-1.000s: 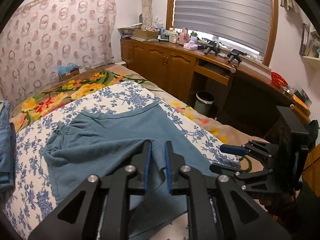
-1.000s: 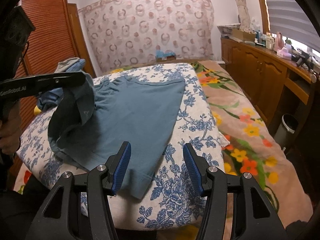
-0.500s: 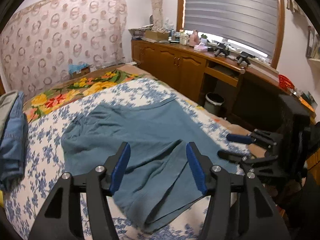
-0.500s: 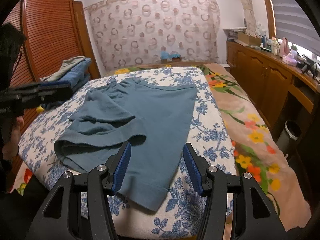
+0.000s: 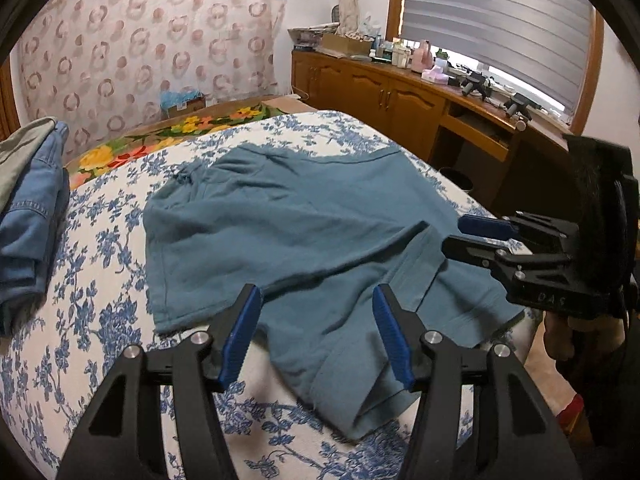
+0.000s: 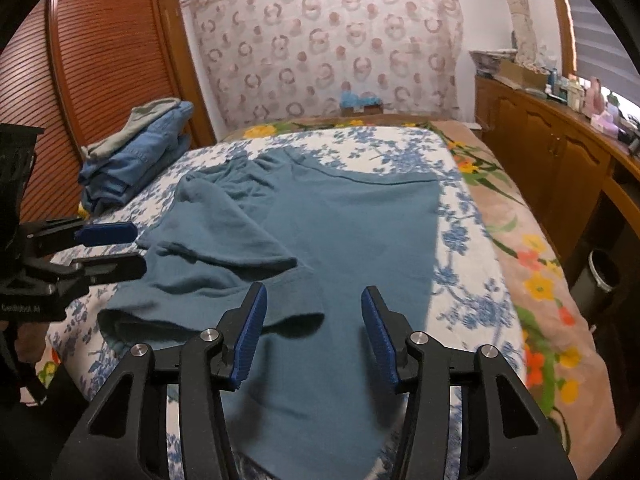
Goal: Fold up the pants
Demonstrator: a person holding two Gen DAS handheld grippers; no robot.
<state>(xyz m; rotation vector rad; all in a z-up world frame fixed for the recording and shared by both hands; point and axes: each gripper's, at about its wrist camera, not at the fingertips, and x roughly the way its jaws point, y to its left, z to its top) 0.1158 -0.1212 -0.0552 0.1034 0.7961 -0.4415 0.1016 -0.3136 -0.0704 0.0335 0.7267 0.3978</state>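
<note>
Teal-blue pants [image 5: 288, 232] lie on the blue-flowered bedspread [image 5: 92, 320], waistband toward the far wall. The left leg is folded loosely over the other and rumpled; they also show in the right wrist view [image 6: 360, 232]. My left gripper [image 5: 316, 328] is open and empty, just above the near leg hems. My right gripper [image 6: 312, 328] is open and empty, over the right leg near the bed's front edge. Each gripper shows in the other's view, the right one [image 5: 480, 236] and the left one [image 6: 108, 248], both open beside the pants.
A stack of folded jeans [image 6: 136, 160] sits at the bed's left side [image 5: 28, 216]. Wooden cabinets [image 5: 400, 92] and a desk run along the right wall. A bin [image 6: 604, 272] stands by the bed. A louvred wardrobe [image 6: 92, 64] is at the left.
My left gripper opened and let go of the pant leg, which dropped folded over the other leg. Both grippers then drew back toward the bed's front edge.
</note>
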